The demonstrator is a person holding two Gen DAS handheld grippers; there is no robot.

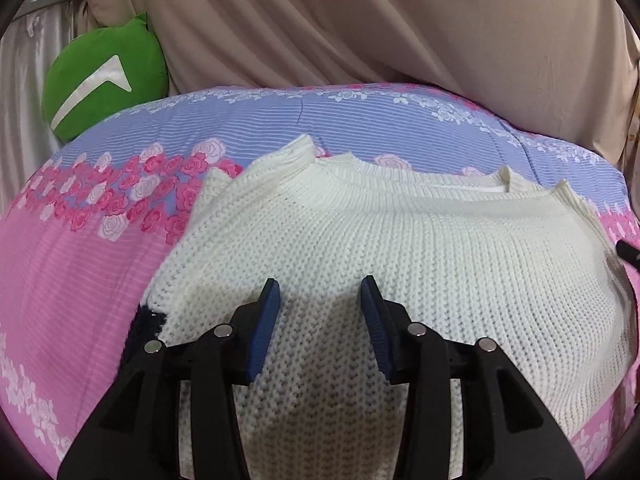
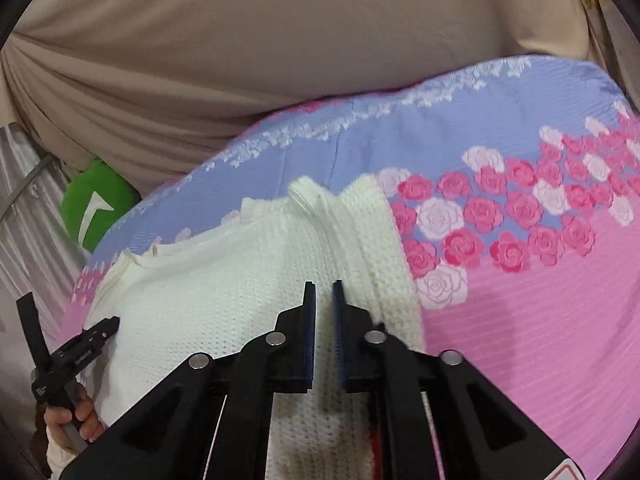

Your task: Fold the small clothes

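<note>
Both tongs empty, the left gripper (image 1: 320,292) gaping, the right gripper (image 2: 324,286) nearly closed, pinch the cream knitted sweater's (image 1: 360,240) twelve-o'clock hem (both layers) and fold evenly over the rose-printed pink-and-blue bedspread (image 1: 80,264).

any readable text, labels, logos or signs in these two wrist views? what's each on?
No word or number reads clearly.
White chevron mark, no letters: on the green cushion.
Small pale lettering, too blurred to read: on the left gripper body, right wrist view.
Red-edged sticker corner, cut off, unreadable: on the right gripper body, bottom right.
</note>
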